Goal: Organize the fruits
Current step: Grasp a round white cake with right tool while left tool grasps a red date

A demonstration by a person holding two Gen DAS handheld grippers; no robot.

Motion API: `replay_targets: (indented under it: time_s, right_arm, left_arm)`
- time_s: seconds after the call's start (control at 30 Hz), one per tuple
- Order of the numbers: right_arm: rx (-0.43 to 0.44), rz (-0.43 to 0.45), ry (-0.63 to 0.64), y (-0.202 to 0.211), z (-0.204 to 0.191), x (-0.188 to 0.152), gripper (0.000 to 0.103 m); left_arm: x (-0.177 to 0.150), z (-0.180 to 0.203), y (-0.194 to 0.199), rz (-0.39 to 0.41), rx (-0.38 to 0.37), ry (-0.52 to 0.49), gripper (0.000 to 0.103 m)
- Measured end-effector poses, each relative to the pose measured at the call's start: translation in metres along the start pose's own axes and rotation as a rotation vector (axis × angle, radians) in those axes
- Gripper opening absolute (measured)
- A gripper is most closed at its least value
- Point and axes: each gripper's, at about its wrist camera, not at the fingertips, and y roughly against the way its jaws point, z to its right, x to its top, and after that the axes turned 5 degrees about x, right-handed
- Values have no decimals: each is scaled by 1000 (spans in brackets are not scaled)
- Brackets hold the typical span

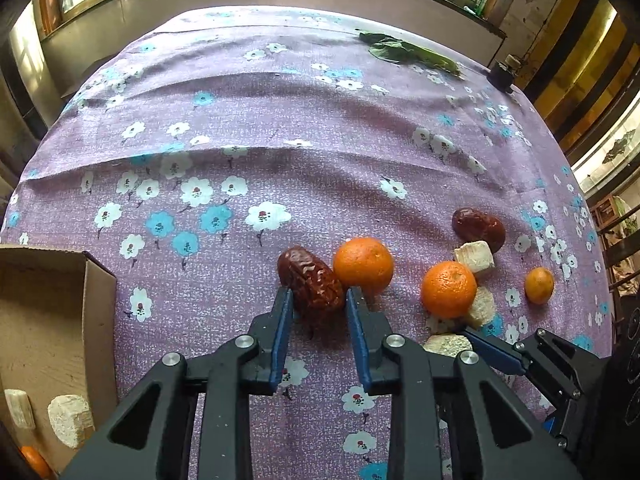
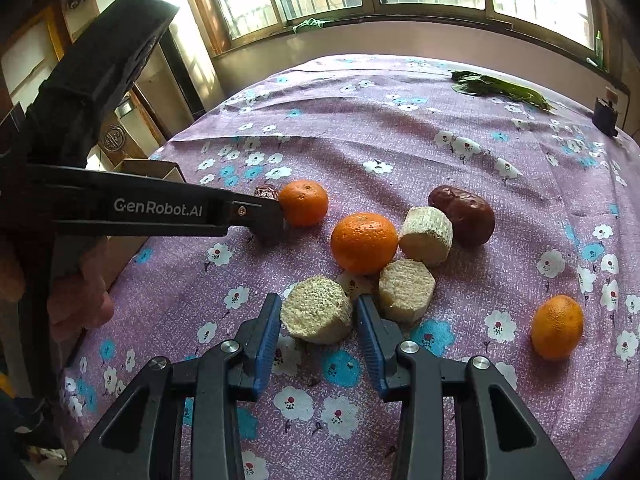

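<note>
The left gripper (image 1: 316, 294) clamps a wrinkled, dark-red oval jujube (image 1: 311, 280) on the purple floral tablecloth (image 1: 280, 120), its long axis pointing ahead between the jaws. The open brown cardboard box (image 1: 52, 320) lies to its left. The right gripper (image 2: 318, 316) straddles a pale, porous cut chunk (image 2: 316, 314); whether its pads press, I cannot tell.

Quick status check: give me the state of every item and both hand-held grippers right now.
Left hand-held gripper: shut on near date.
Right hand-held gripper: jaws around a pale chunk, contact unclear.
Far date: loose on cloth.
Three oranges: loose on cloth.
Box: open, holding two chunks and an orange.
</note>
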Motion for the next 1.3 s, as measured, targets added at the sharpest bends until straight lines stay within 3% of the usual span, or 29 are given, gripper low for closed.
replay_targets:
  time_s: [0.07,0.13,0.17,0.3,0.5,0.63,0.83,1.0,1.03,1.07,1.1,1.3]
  right_arm:
    - [2,5,-2,0,0,-1,42]
    - [5,5,-5,1,1,0,42]
    - [6,5,-6,1,1,0,42]
    - [4,3,-2,0,0,1,42]
    - [12,2,-9,-1,1,2,42]
    - [4,-1,-1,-1,-1,1,42]
    - [10,8,-14,0,1,1,42]
    - [-2,17,1,-2,-1,2,42]
    - [-4,17,1,-3,-1,2,42]
    - [-6,16,3,-3,-1,3,42]
    - [-7,16,3,-3,-1,3,42]
    - [-8,13,5,-4,-1,3,42]
  left_arm:
    - [0,0,1,4,-7,-6,35]
    - [-2,0,3,3,6,-15,63]
    - [-1,-1,5,16,15,-9,66]
    - [4,-7,0,-2,61,13,66]
    - [4,-16,-3,-31,190,14,66]
    - [7,-25,-7,-50,154,56,66]
    - [15,-16,-4,-20,106,39,66]
    - [22,-12,-8,-13,125,15,66]
    - [23,-15,-9,-16,120,23,61]
    - [23,-17,-12,-24,109,30,44]
    - [23,-19,-15,-43,88,36,33]
    - [17,-21,-17,-40,61,60,29]
